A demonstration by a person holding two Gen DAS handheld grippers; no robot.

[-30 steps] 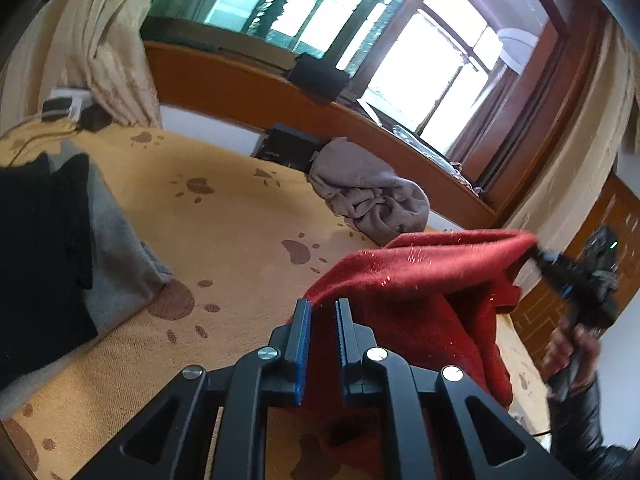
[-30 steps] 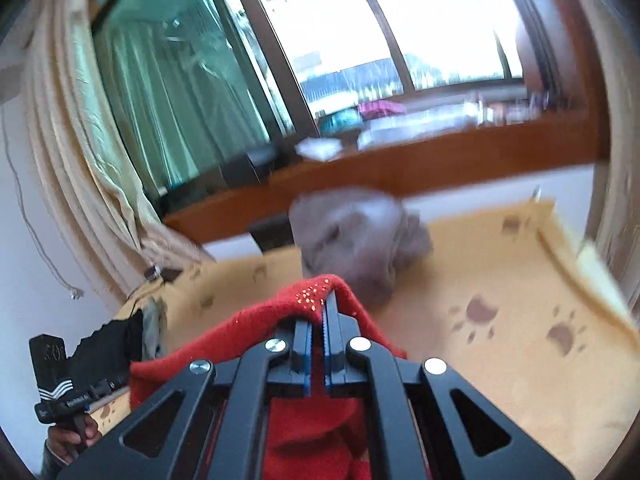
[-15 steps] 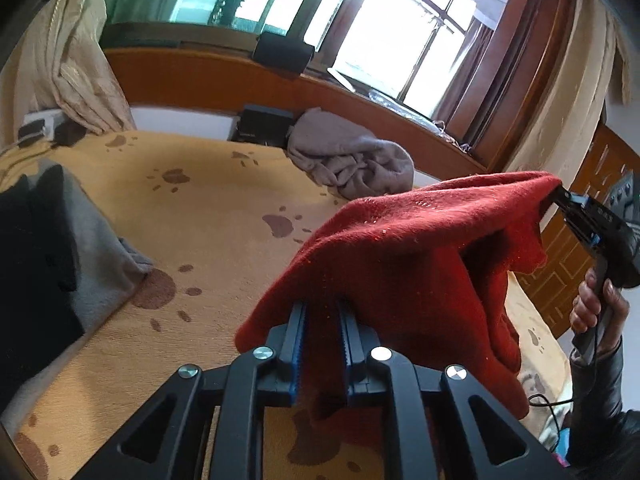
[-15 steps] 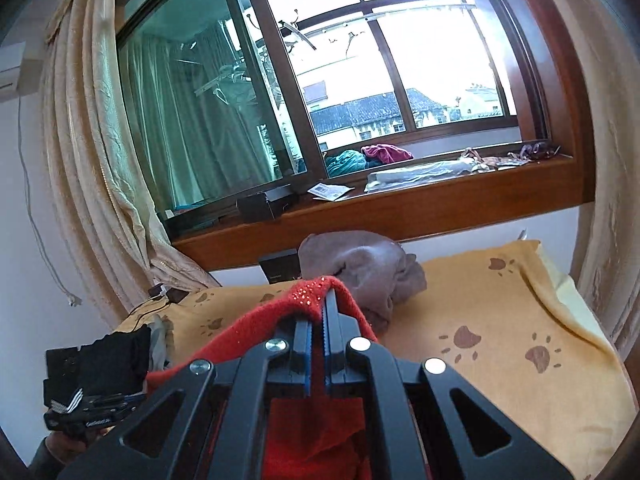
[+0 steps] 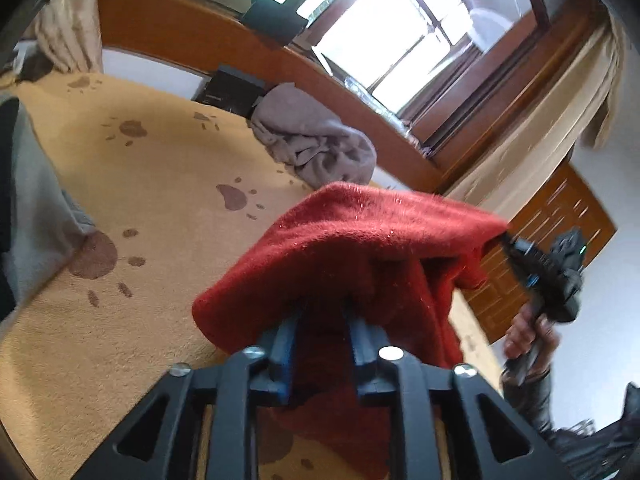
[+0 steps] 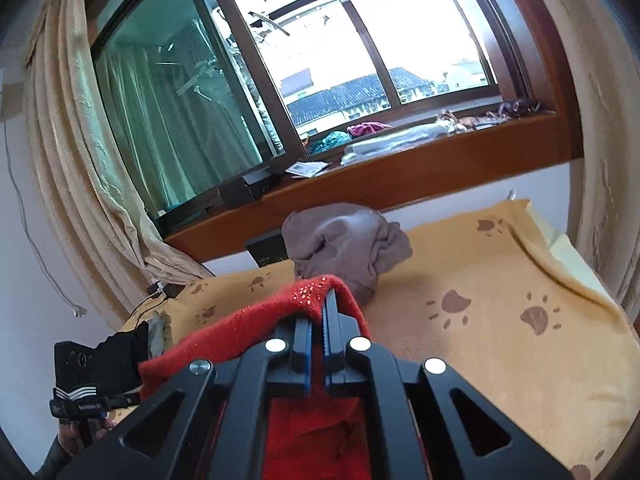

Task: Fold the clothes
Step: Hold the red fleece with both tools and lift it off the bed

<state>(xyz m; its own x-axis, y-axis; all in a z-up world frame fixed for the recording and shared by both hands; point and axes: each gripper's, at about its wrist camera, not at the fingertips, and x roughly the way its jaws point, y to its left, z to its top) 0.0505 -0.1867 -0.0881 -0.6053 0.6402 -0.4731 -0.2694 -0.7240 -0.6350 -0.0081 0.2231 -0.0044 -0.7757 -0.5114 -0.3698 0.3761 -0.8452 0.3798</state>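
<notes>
Blue-padded, the left gripper (image 5: 320, 316) is opening, its jaws parted with the red sweater (image 5: 360, 248) draped between them. The right gripper (image 6: 319, 312) pinches the sweater's far edge, holding it above the tan paw-print blanket (image 5: 160, 184).

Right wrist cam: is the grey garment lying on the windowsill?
No. The grey garment sits crumpled on the paw-print blanket, below the wooden windowsill.

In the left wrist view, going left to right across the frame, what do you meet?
Folded grey and black clothes → brown paw print on the blanket → crumpled grey garment → red sweater → right gripper pinching the sweater's corner → person's hand.
</notes>
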